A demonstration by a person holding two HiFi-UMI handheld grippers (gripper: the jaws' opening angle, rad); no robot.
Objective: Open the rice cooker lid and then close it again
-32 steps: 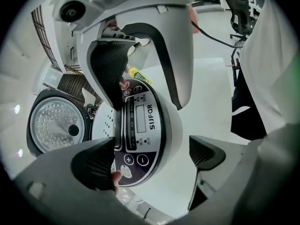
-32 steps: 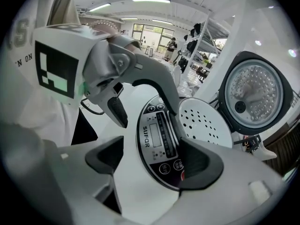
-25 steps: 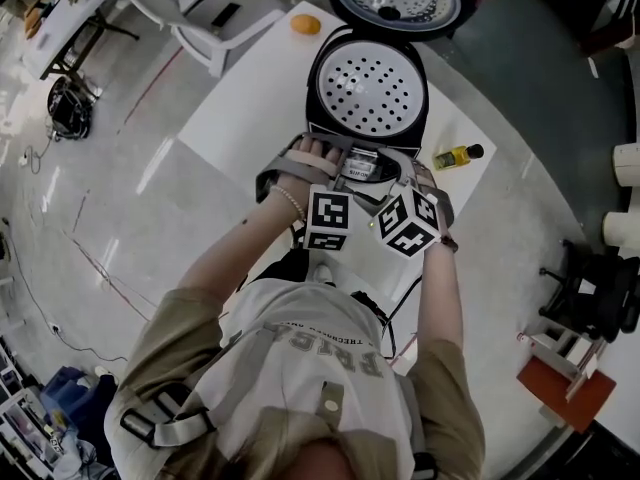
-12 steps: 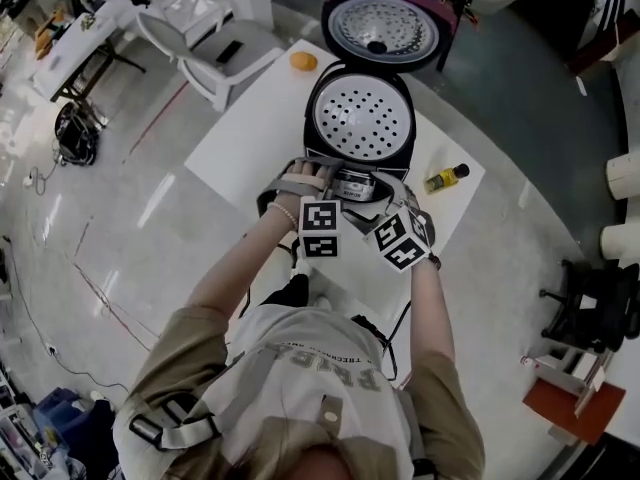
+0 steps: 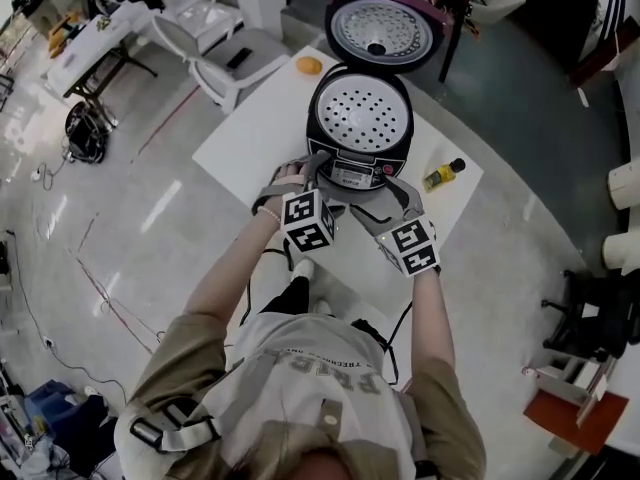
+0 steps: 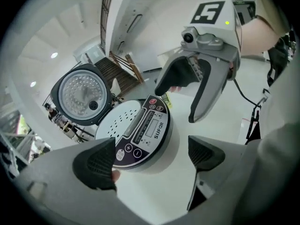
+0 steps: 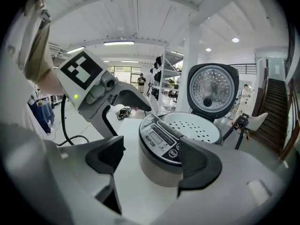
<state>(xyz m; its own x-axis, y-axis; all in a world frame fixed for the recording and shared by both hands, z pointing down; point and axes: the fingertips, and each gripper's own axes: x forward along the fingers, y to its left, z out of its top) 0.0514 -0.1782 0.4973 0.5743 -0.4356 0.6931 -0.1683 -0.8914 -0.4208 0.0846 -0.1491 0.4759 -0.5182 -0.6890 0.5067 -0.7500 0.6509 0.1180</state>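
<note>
Rice cooker lid (image 5: 385,28): standing swung fully up at top centre of the head view, hinged behind the rice cooker (image 5: 360,128) and showing its metal inner face. Cooker body sitting on the white table (image 5: 250,133), exposing a perforated white tray (image 5: 362,113) in its mouth and facing its control panel (image 5: 352,173) toward the lower edge of the frame. Left gripper (image 6: 150,159) hovering just in front of the panel at centre left, jaws gaping wide and gripping nothing. Right gripper (image 7: 151,162) hovering beside it at centre right, jaws likewise spread wide on empty air, with the cooker's front lying beyond them. Small yellow bottle (image 5: 443,175) lying right of the cooker; orange round object (image 5: 309,65) resting at the table's upper left.
</note>
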